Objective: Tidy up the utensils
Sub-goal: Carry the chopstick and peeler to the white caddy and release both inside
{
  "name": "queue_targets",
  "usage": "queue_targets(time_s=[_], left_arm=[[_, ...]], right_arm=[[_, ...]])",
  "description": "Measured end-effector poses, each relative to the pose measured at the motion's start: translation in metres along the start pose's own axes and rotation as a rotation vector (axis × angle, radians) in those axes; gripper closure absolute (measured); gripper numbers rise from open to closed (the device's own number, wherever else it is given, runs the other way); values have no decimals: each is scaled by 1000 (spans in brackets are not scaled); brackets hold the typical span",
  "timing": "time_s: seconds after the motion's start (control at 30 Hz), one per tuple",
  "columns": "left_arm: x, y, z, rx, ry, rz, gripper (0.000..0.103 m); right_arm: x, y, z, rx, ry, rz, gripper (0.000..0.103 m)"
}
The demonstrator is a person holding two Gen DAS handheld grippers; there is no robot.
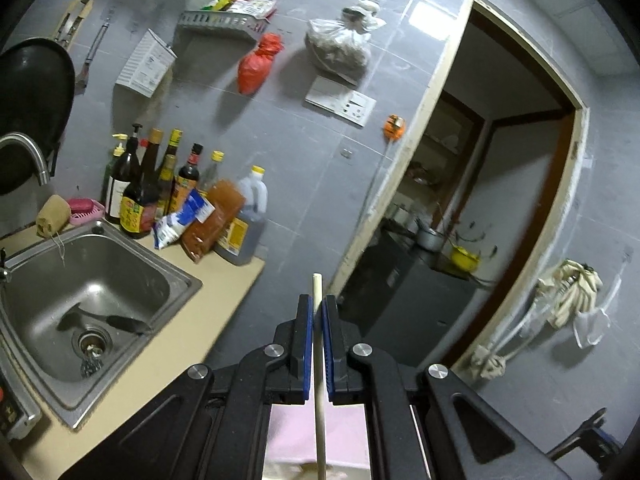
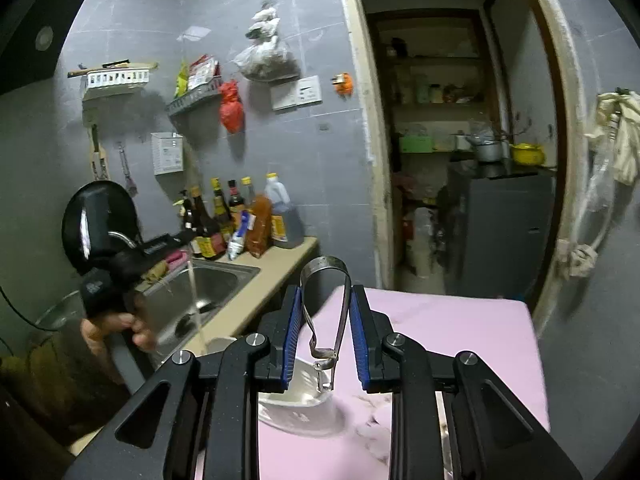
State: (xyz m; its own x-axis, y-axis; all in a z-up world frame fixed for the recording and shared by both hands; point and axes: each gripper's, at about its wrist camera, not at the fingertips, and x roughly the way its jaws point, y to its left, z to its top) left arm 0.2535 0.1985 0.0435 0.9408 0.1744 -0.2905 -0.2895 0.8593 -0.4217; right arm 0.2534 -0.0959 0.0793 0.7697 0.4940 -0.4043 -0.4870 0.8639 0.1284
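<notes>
Your left gripper (image 1: 319, 312) fingers pinch a wooden chopstick (image 1: 318, 360); your right gripper (image 2: 325, 320) clamps metal tongs (image 2: 326, 300) over the pink mat (image 2: 440, 320). Keep both level, and lower slowly.

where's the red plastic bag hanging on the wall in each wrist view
Left wrist view: the red plastic bag hangs upper centre-left, below the right end of the grey wall basket.
Right wrist view: the red plastic bag hangs upper left of centre, below the basket's right end.
Shared landmark: the white wall switch plate, right of the bag.
</notes>
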Motion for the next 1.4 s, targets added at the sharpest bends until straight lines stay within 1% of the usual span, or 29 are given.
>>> queue_targets(time_s=[0.17,0.47,0.6,0.9,0.97,1.0,1.07,1.1,1.2,1.23,1.27,1.3,1.33,1.37,1.4], left_arm=[[19,6,-2,12,-12,27,98],[35,8,-24,30,11,69,98],[37,8,-35,32,29,74,98],[29,7,-47,96,78,73,98],[27,7,-49,110,102,70,98],[26,8,-50,114,117,66,98],[24,7,-52,122,142,66,97],[24,7,-53,127,152,67,96],[22,5,-57,138,190,68,91],[21,5,-58,140,193,66,85],[19,4,-58,140,196,60,76],[16,4,-59,137,196,53,71],[13,3,-58,132,193,43,61],[9,2,-58,124,186,31,52],[5,1,-58,119,177,23,50]], right_arm=[[33,15,-4,-6,37,56,82],[77,16,-34,18,126,65,82],[91,14,-47,38,162,61,82],[106,9,-64,82,225,74,81],[106,9,-65,85,229,73,78],[105,9,-64,86,228,72,72],[102,7,-63,93,221,73,64],[101,7,-63,95,215,74,64],[95,5,-60,93,205,66,64],[92,3,-60,93,198,59,63],[90,2,-58,95,194,52,61],[87,1,-57,97,188,43,56],[83,-2,-56,103,177,31,55],[79,-4,-54,108,167,21,53],[75,-7,-53,110,159,9,52]])
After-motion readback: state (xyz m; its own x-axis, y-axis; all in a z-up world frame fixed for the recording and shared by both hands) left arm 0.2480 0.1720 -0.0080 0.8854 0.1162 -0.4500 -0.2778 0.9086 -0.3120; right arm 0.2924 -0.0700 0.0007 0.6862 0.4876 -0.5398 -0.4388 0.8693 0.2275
